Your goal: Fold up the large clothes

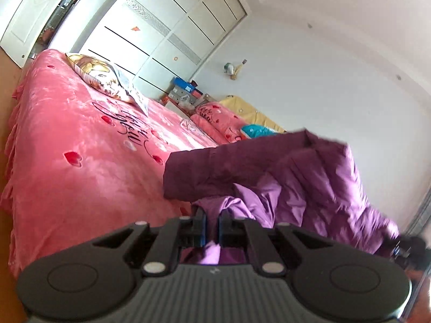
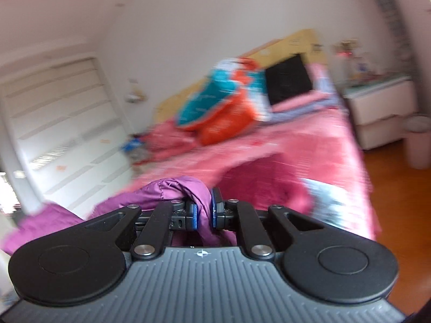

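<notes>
Right now your left gripper [image 1: 212, 222] has its blue pads clamped on a thin fold of the purple padded jacket [image 1: 296, 183], with a strip of the cloth running back between the jaws toward the camera. That gripper points slightly downward and is rolled, so the pink bed cover [image 1: 80, 140] slopes steeply across its view. Your right gripper [image 2: 204, 211] is closed on a thicker roll of the same jacket [image 2: 175, 191], the bunched fabric bulging up over the left pad. It also tilts a little below level.

From the left wrist, you see the jacket spread out ahead and to the right, its darker side folded over the lighter quilted part, lying on the bed cover. Your other gripper shows dimly at the far right edge [image 1: 404, 247], at the jacket's end. Beyond lie a printed cushion [image 1: 99, 76], a white wardrobe [image 1: 172, 27] and stacked boxes [image 1: 186, 91].

From the right wrist, everything is smeared by blur. Only this view shows the yellow headboard [image 2: 282, 45], a teal and orange bundle [image 2: 218, 105], a black rectangle [image 2: 288, 82], a white bedside cabinet [image 2: 382, 110] and orange floor [image 2: 398, 177].
</notes>
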The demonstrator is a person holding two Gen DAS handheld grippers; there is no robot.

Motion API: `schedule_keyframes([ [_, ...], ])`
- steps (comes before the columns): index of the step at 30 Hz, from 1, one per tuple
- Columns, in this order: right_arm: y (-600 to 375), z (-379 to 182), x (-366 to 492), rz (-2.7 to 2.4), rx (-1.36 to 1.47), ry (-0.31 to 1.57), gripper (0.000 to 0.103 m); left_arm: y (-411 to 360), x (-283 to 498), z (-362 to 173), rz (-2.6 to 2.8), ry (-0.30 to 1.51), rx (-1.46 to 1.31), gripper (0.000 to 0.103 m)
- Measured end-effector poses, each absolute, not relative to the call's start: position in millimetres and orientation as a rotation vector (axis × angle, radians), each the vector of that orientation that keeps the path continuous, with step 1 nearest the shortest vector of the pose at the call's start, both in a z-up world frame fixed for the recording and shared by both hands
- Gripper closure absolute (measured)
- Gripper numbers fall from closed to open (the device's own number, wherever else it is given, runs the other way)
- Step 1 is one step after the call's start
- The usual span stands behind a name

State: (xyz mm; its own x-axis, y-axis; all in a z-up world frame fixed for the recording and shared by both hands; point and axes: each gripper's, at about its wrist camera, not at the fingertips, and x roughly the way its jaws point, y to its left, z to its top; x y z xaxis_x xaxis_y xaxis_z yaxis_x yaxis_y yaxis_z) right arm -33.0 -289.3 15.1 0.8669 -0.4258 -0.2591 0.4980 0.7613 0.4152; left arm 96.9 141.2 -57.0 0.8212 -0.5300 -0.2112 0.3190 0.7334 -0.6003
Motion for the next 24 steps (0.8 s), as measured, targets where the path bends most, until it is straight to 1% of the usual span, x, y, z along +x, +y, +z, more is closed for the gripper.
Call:
schedule_keyframes([
  [4, -320, -33, -52, -0.641, 0.473, 0.208, 0.092, 132, 80, -53, -0.507, 0.386, -0.521, 0.099],
  [8, -348, -57, -63, -0.703, 0.517, 0.24, 0.091, 121, 64, -52, -0.522, 0.395, -0.49, 0.098],
  [11, -353, -63, -65, -0.719, 0.49, 0.269, 0.084, 112, 53, -52, -0.526, 0.407, -0.469, 0.098],
  [12, -349, -64, -66, -0.718, 0.481, 0.273, 0.078, 109, 52, -53, -0.523, 0.412, -0.461, 0.098],
  [13, -340, -66, -48, -0.718, 0.472, 0.281, 0.068, 106, 47, -53, -0.519, 0.417, -0.451, 0.098],
  [14, -334, -70, -43, -0.72, 0.466, 0.283, 0.061, 103, 45, -54, -0.515, 0.423, -0.443, 0.098],
  [15, -329, -74, -45, -0.718, 0.467, 0.28, 0.045, 101, 44, -54, -0.511, 0.428, -0.439, 0.098],
  [16, -316, -76, -42, -0.712, 0.468, 0.277, 0.041, 100, 42, -55, -0.509, 0.434, -0.438, 0.098],
  [20, -289, -64, -50, -0.661, 0.447, 0.258, 0.04, 97, 35, -56, -0.488, 0.447, -0.434, 0.098],
  [21, -277, -64, -53, -0.632, 0.433, 0.249, 0.038, 96, 34, -56, -0.484, 0.45, -0.435, 0.098],
  [23, -257, -63, -54, -0.541, 0.401, 0.23, 0.031, 95, 31, -57, -0.478, 0.455, -0.435, 0.098],
  [24, -245, -62, -54, -0.482, 0.377, 0.229, 0.021, 94, 29, -57, -0.477, 0.457, -0.433, 0.098],
])
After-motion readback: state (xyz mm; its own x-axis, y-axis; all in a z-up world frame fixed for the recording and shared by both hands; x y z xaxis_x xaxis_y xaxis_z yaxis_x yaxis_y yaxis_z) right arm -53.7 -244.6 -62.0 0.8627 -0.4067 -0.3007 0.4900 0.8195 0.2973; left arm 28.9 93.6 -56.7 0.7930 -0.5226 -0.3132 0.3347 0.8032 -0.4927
